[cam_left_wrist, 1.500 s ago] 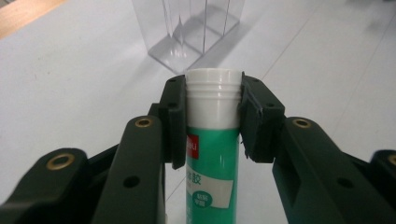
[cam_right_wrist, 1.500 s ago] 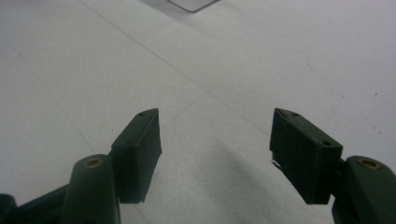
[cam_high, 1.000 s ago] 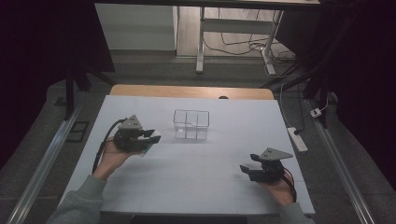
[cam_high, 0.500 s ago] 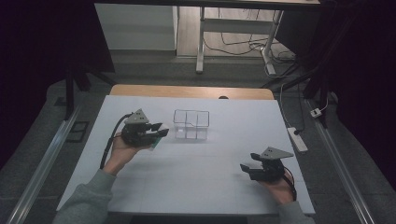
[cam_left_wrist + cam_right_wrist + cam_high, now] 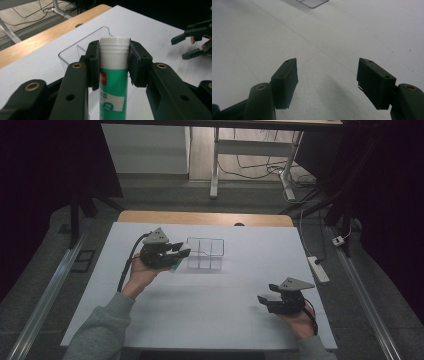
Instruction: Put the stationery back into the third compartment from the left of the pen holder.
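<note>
High view: one white rectangular tabletop (image 5: 210, 295) with a wooden strip along its far edge. Left hand-held gripper (image 5: 167, 256) is raised over the left-centre, clenched on one green-and-white cylindrical tube (image 5: 176, 264); just a short green bit of it shows under the jaws, slanting down toward the person. One clear plastic divided organiser box (image 5: 205, 253) stands just right of that gripper, close beside the jaw tips; contact cannot be told. Right hand-held gripper (image 5: 272, 302) sits low near the right front corner, well apart from the box, jaws pointing left. Two grippers, one tube, one box.

Left gripper view: left hand-held gripper (image 5: 113, 63) grasps the tube (image 5: 112, 82) by its white cap end, both black pads pressed on the cap's sides. The tube's long axis runs along the jaws, cap away from the camera, green body back toward it. Beyond the cap is the clear box (image 5: 85, 47), open compartments showing. The right gripper (image 5: 193, 45) is far off at upper right, jaws parted.

Right gripper view: right hand-held gripper (image 5: 327, 80) is released, jaws wide apart with nothing between them, over bare tabletop (image 5: 337, 32). A corner of the clear box (image 5: 312, 3) is at the top edge.
</note>
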`<act>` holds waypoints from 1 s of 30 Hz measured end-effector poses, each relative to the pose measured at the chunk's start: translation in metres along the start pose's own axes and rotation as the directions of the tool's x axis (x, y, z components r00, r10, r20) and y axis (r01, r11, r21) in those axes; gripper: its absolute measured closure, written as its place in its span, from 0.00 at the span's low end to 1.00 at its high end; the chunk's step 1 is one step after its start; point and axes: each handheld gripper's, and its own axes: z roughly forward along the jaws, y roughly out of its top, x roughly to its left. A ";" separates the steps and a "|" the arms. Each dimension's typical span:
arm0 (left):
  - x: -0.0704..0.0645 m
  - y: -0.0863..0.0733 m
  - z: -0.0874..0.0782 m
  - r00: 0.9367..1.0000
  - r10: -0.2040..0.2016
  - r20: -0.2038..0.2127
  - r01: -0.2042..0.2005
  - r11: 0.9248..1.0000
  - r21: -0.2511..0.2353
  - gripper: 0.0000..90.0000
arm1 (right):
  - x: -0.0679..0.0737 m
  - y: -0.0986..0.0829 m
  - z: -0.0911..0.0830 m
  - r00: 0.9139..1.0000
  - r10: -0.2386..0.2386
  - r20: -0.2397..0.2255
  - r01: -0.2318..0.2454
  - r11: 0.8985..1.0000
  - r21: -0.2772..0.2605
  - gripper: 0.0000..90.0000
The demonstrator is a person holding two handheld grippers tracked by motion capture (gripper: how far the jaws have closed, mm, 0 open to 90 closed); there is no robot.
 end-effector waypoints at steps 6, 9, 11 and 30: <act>0.000 0.011 0.009 1.000 0.018 0.015 -0.018 1.000 -0.006 0.71 | 0.000 0.000 0.000 1.000 -0.003 0.003 0.003 1.000 0.011 0.36; 0.000 0.016 0.012 1.000 0.015 0.020 -0.015 1.000 -0.015 0.71 | 0.000 0.000 0.001 1.000 -0.004 -0.006 0.004 1.000 0.013 0.36; 0.000 0.019 0.013 1.000 0.017 0.021 -0.016 1.000 -0.022 0.71 | 0.000 0.000 0.002 1.000 -0.005 -0.005 0.005 1.000 0.015 0.36; 0.005 0.040 0.047 1.000 0.013 0.029 -0.013 1.000 -0.018 0.71 | 0.000 -0.001 0.003 1.000 -0.005 -0.005 0.005 1.000 0.019 0.36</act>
